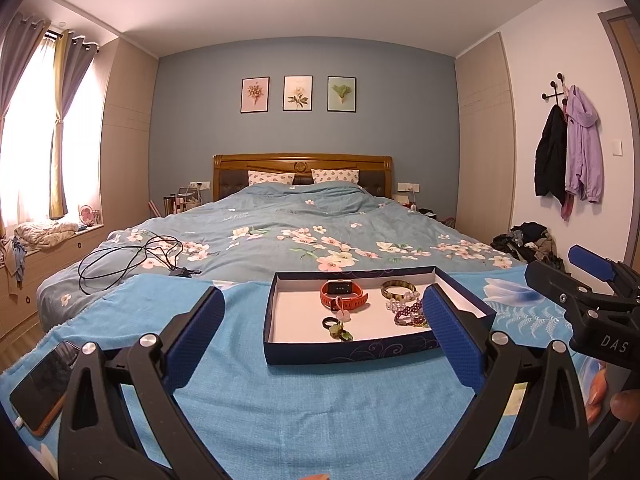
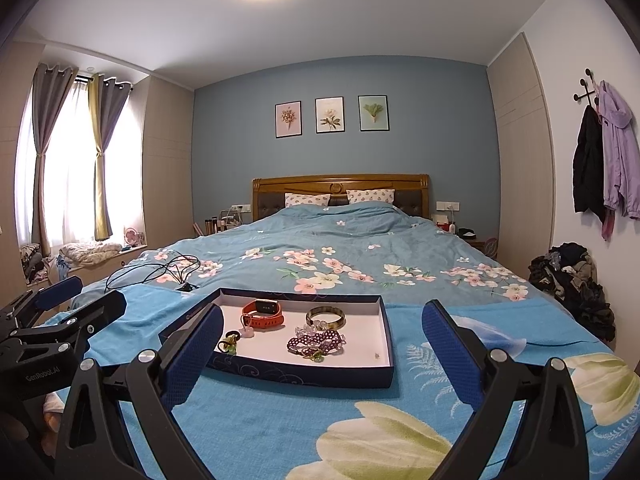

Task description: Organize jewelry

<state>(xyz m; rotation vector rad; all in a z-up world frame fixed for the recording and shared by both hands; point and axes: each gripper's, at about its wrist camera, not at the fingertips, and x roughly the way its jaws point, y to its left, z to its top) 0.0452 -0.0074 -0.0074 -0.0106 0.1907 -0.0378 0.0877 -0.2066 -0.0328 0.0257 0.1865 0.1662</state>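
Note:
A shallow dark blue box (image 1: pixel 352 353) (image 2: pixel 304 374) with a white floor lies on a light blue towel on the bed. Inside it lie an orange watch (image 1: pixel 343 295) (image 2: pixel 263 313), a brown-green bangle (image 1: pixel 397 289) (image 2: pixel 326 316), purple and clear bead bracelets (image 1: pixel 408 314) (image 2: pixel 316 341) and small rings with green pieces (image 1: pixel 337 329) (image 2: pixel 229 343). My left gripper (image 1: pixel 324 312) stands open in front of the box, nothing between its blue pads. My right gripper (image 2: pixel 322 330) is open too, just before the box, and shows at the right edge of the left wrist view (image 1: pixel 592 276).
A phone (image 1: pixel 44 386) lies on the towel at the near left. A black cable (image 1: pixel 132 258) (image 2: pixel 160 270) coils on the floral duvet left of the box. A pile of clothes (image 2: pixel 572 284) sits by the right wall, below hanging coats.

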